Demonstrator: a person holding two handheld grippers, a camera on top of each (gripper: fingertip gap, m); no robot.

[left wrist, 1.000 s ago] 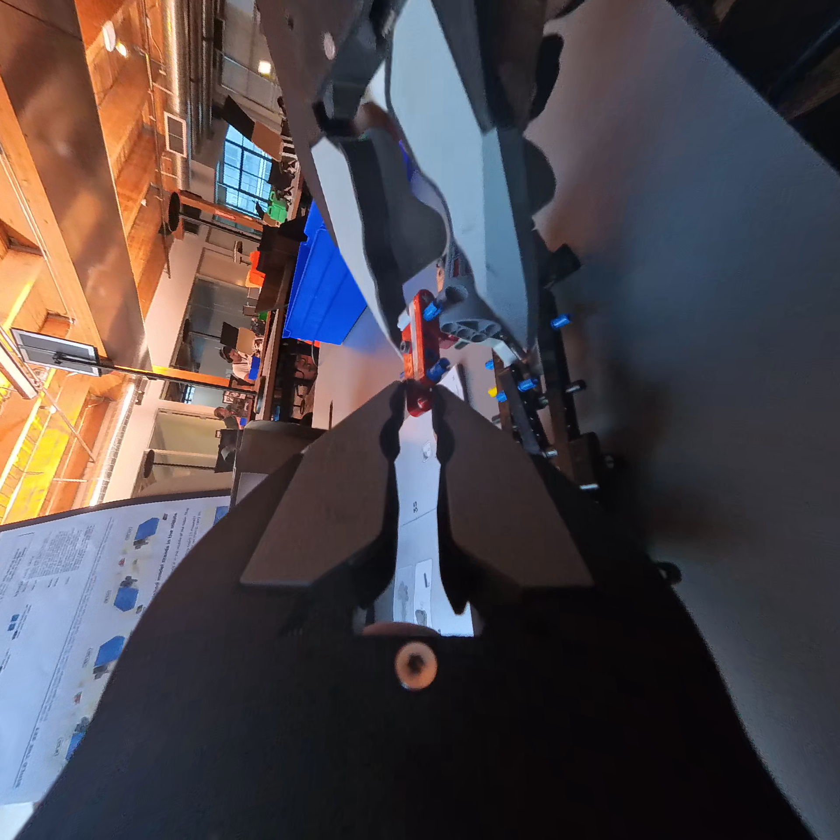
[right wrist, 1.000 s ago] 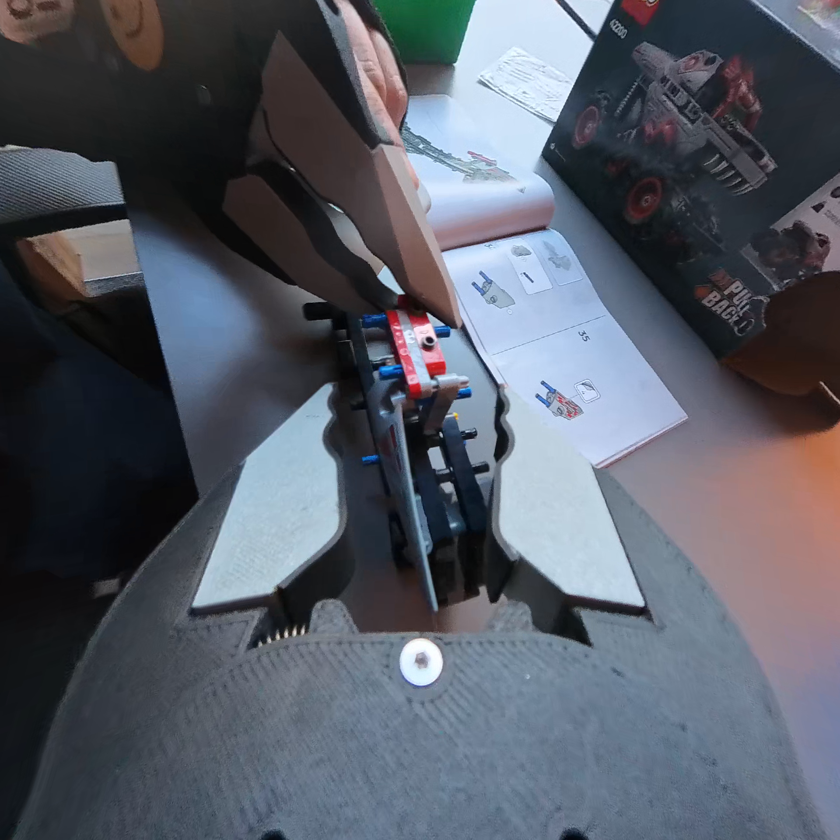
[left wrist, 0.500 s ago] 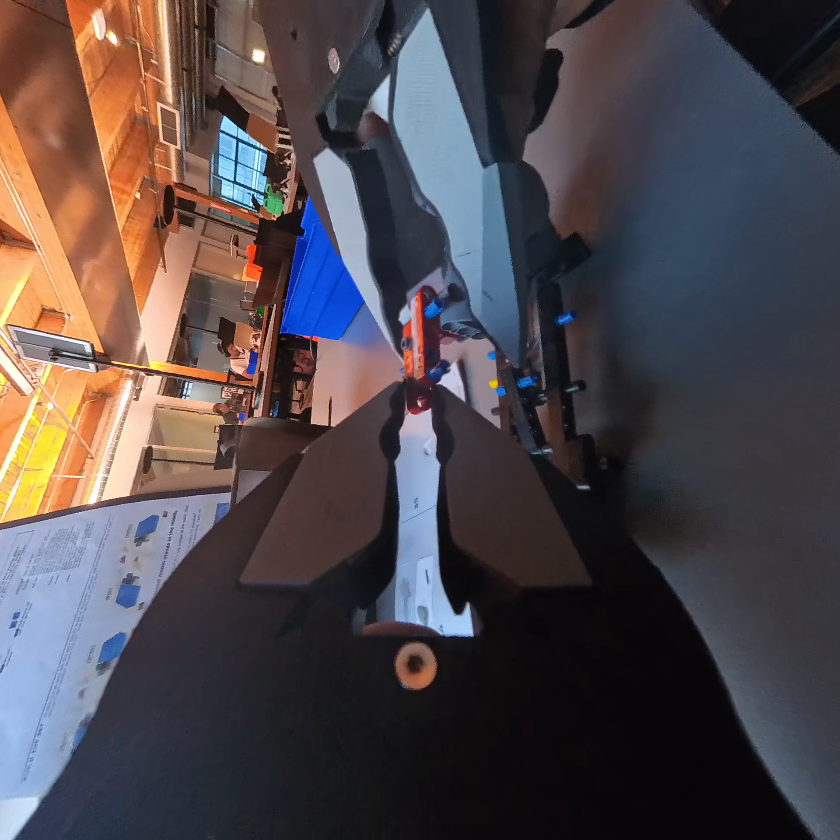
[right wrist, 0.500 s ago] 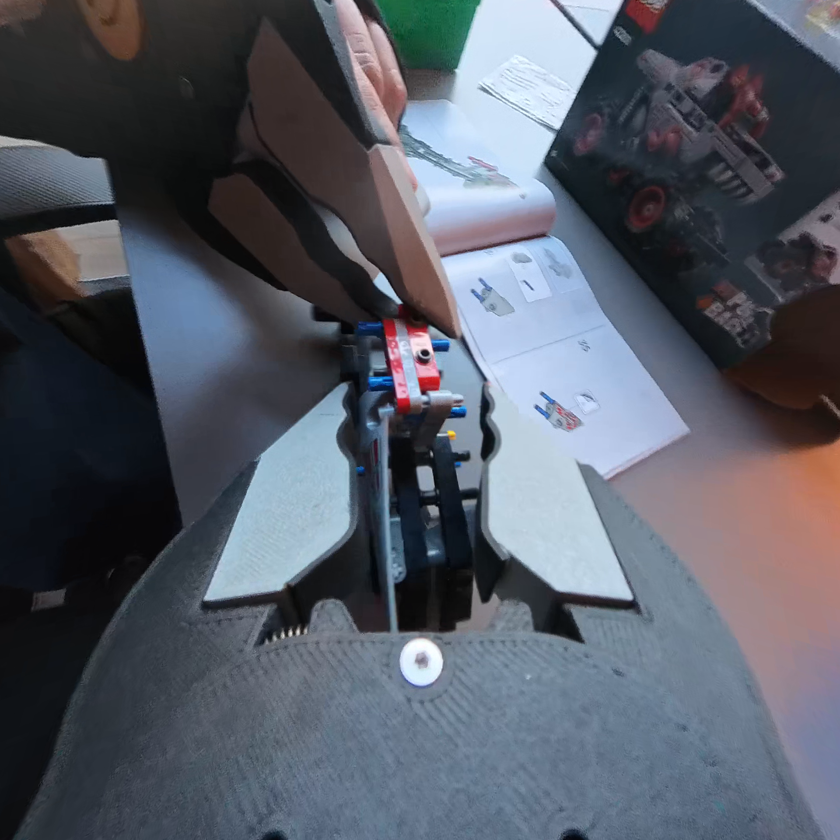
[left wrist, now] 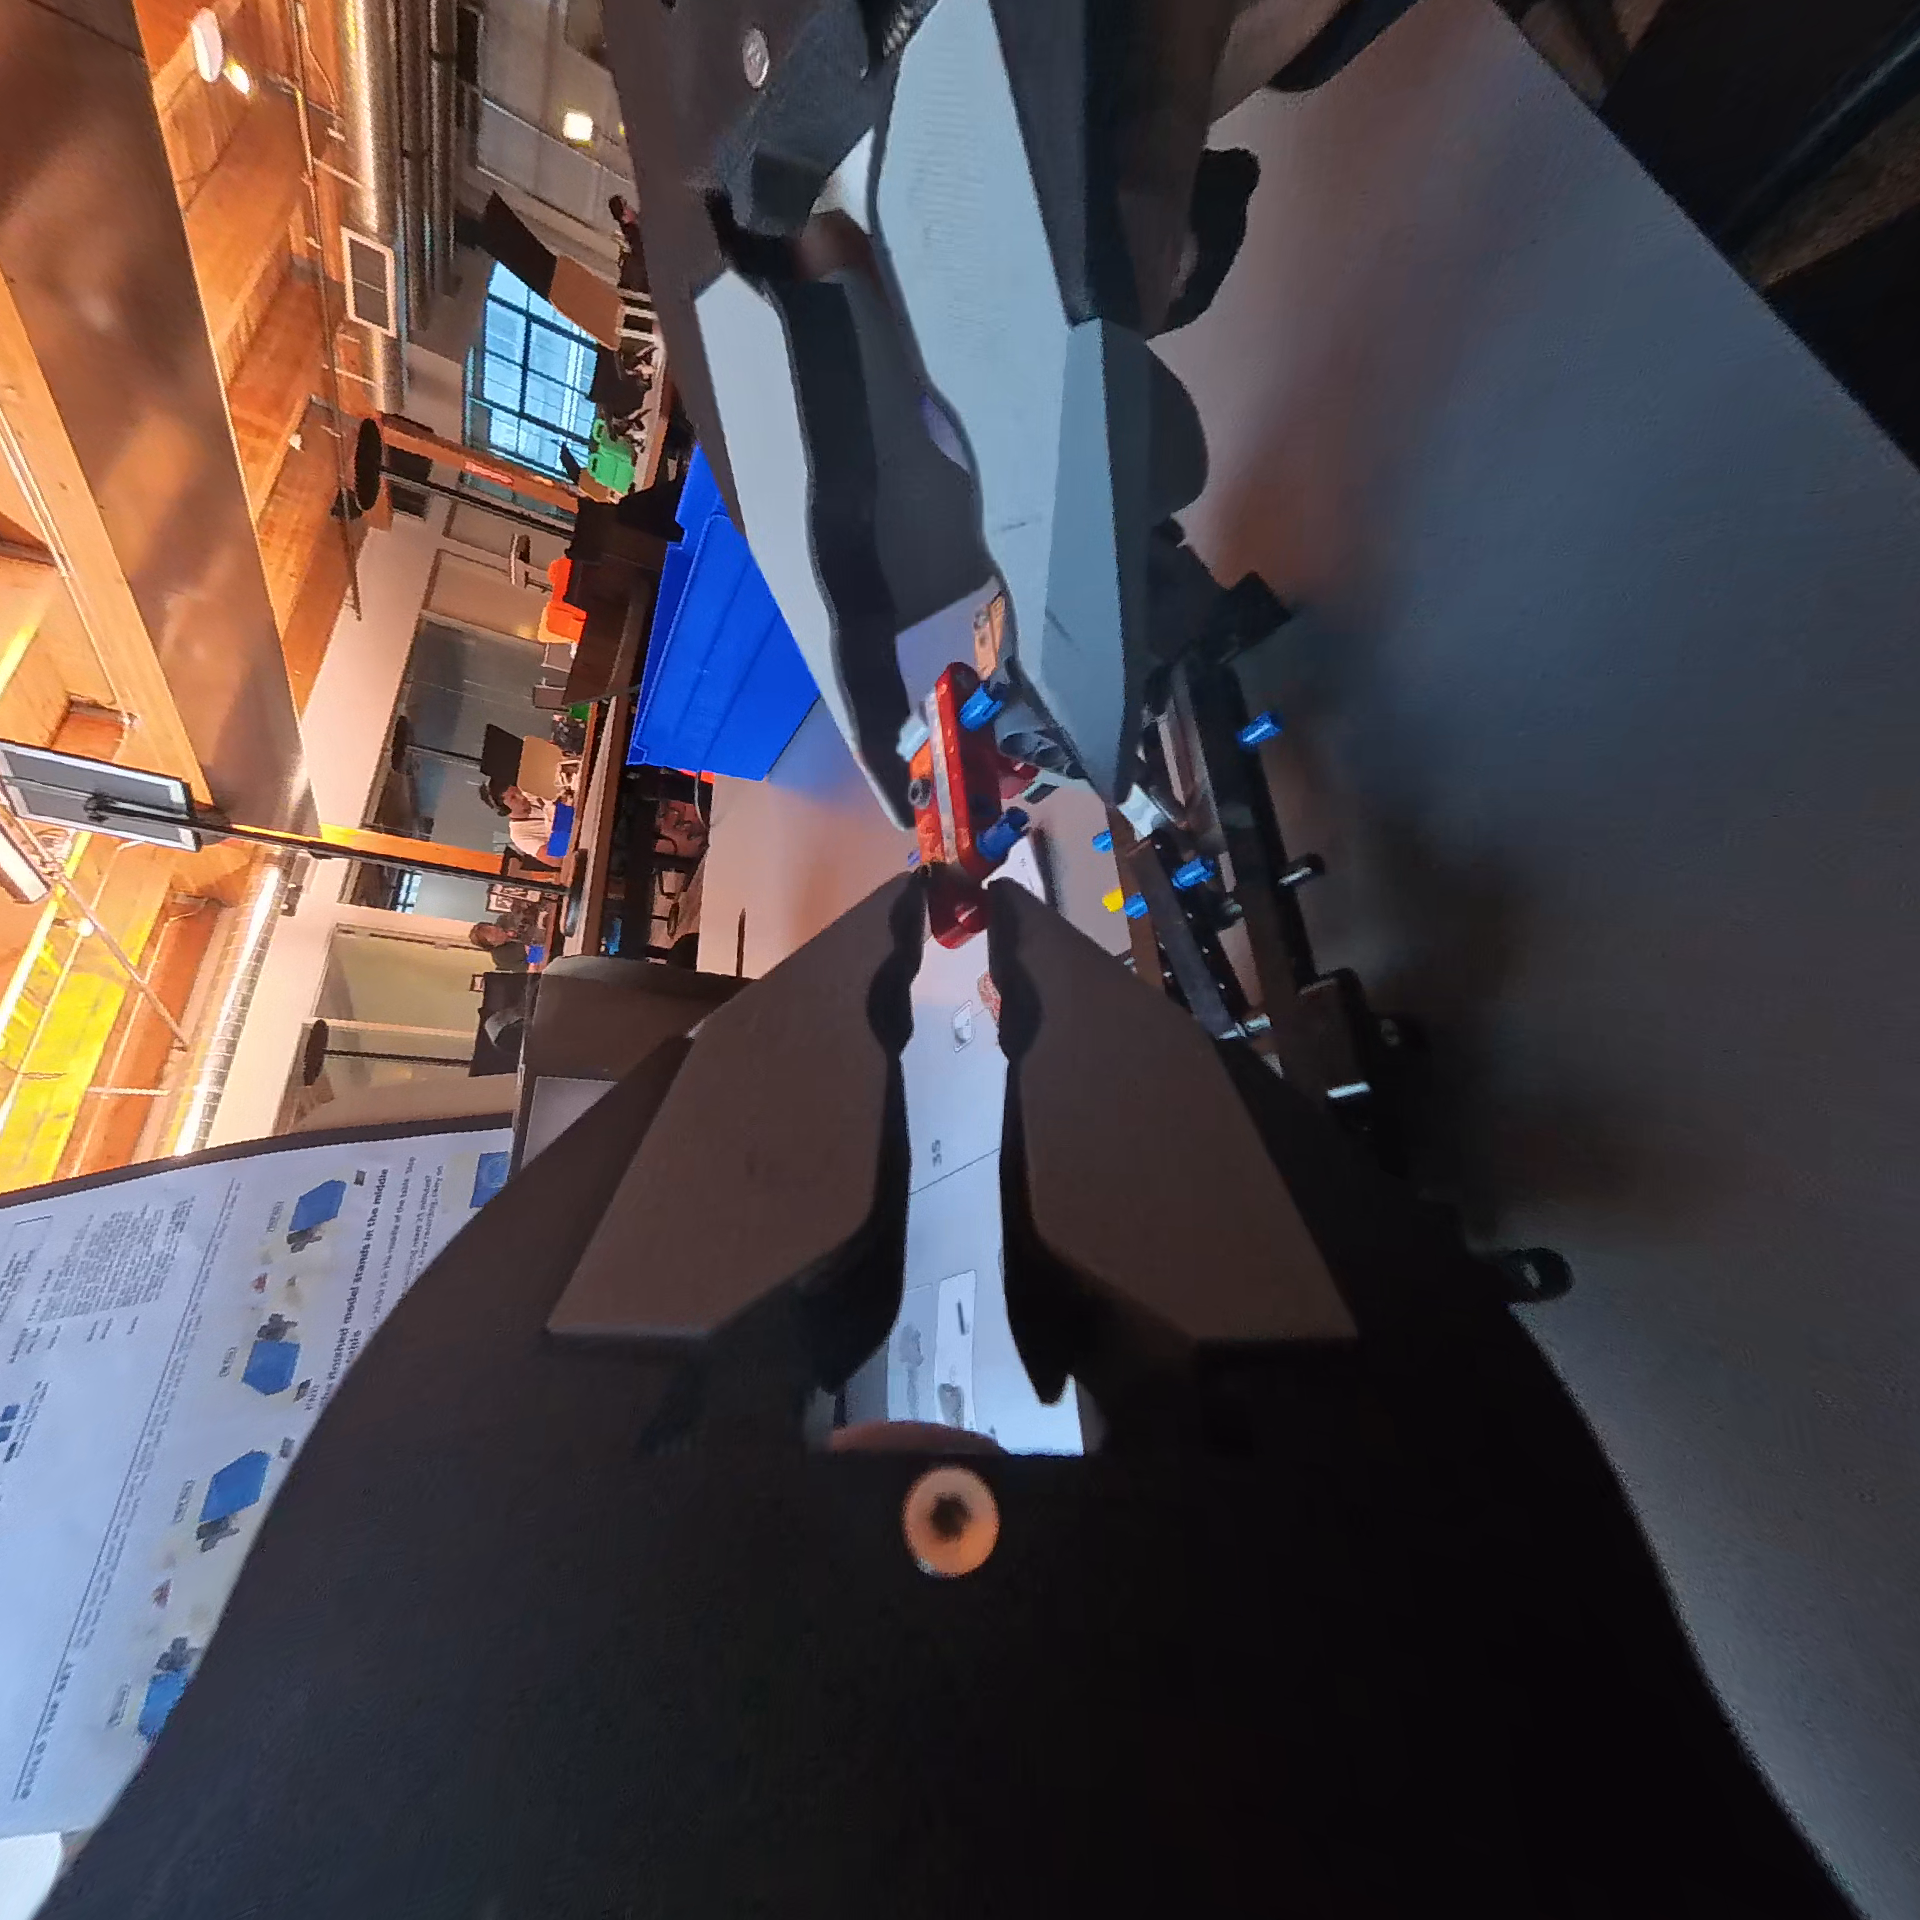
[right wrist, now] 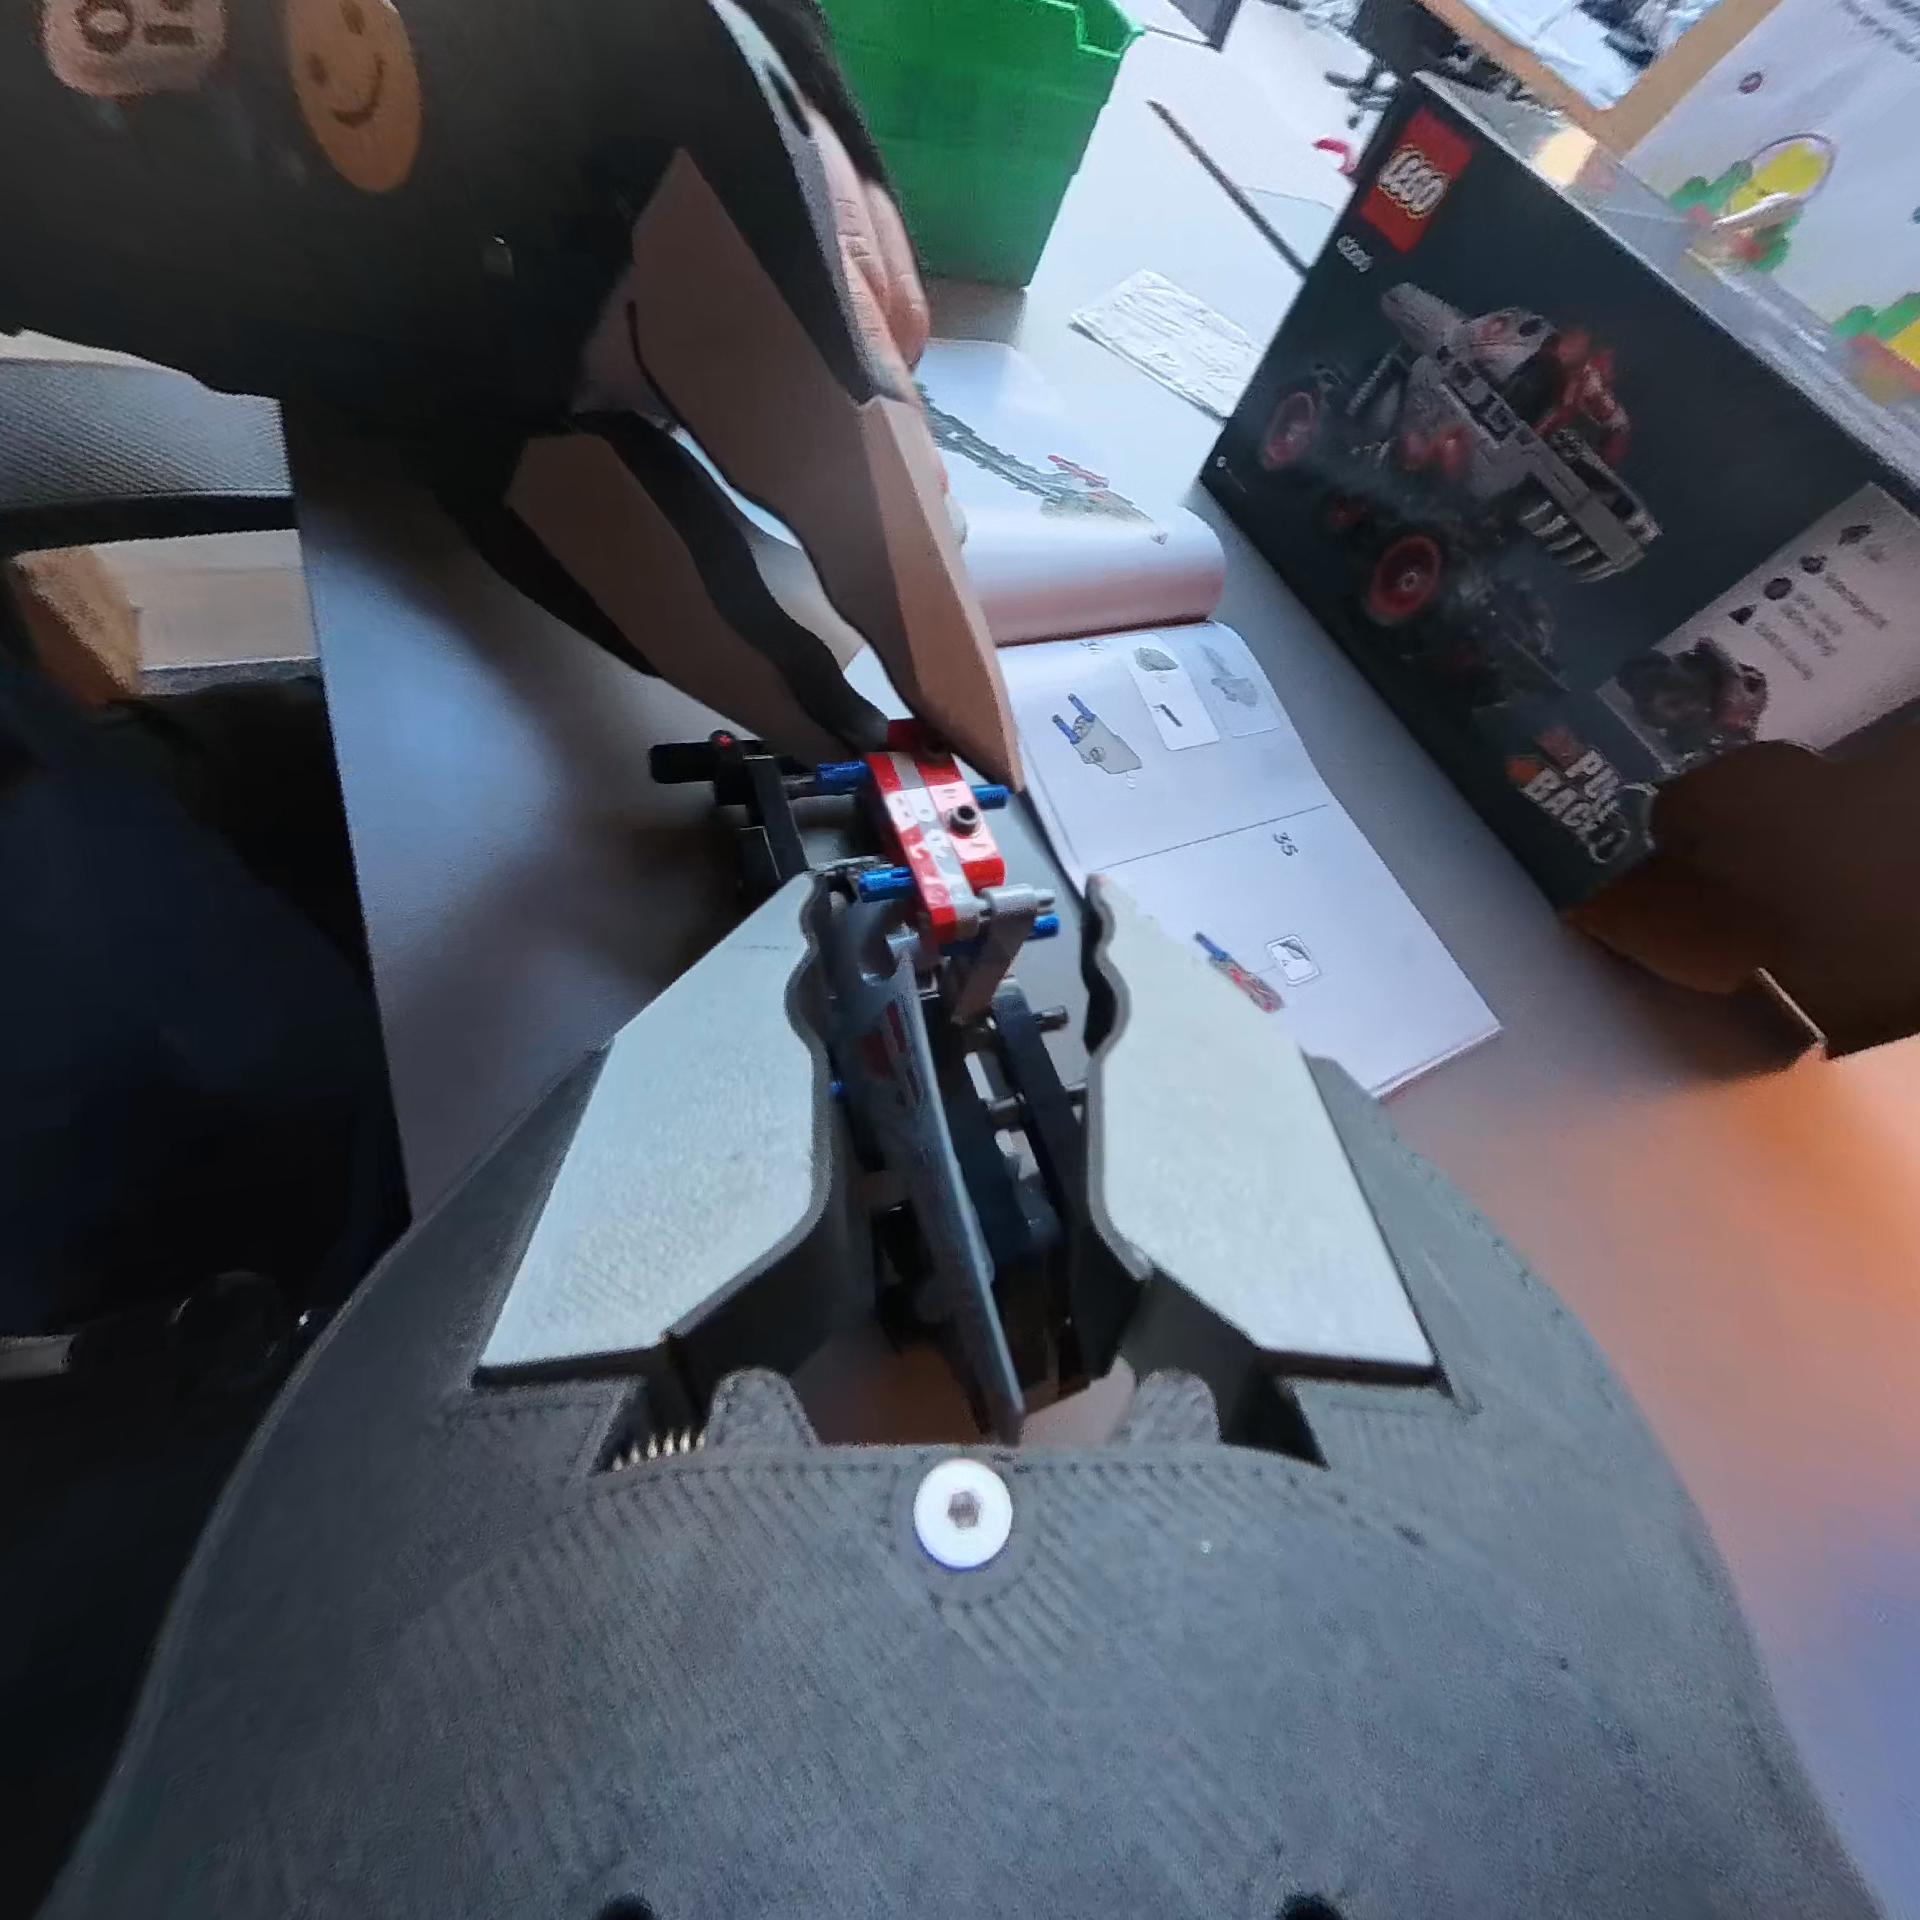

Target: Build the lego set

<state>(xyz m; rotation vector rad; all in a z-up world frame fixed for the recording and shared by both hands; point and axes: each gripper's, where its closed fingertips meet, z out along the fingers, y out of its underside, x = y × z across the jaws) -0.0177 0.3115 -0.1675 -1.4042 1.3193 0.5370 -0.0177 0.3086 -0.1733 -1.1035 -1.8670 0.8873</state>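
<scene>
A red beam [left wrist: 951,800] with blue pins sits at the end of a dark lego frame assembly [left wrist: 1226,883]. My left gripper [left wrist: 954,899] has black fingers and is shut on the red beam's lower end. My right gripper [right wrist: 951,904] has grey fingers and is shut on the dark frame assembly [right wrist: 904,1070], which stands on edge between its jaws. The red beam [right wrist: 935,842] sticks out just past the right fingertips. The left gripper [right wrist: 935,748] comes in from the upper left. The right gripper [left wrist: 997,769] shows at the top of the left wrist view.
An open instruction booklet [right wrist: 1195,831] lies on the grey table [right wrist: 468,831], right of the assembly. The lego box [right wrist: 1558,520] stands behind it, beside a brown cardboard piece [right wrist: 1818,883]. A green bin [right wrist: 966,125] is at the back. A printed sheet [left wrist: 156,1403] is at the left. The tips of both grippers are at nearly the same place.
My right gripper's jaws have narrowed onto the dark frame assembly. The assembly and red beam have tilted a little. My left gripper has kept its hold on the red beam.
</scene>
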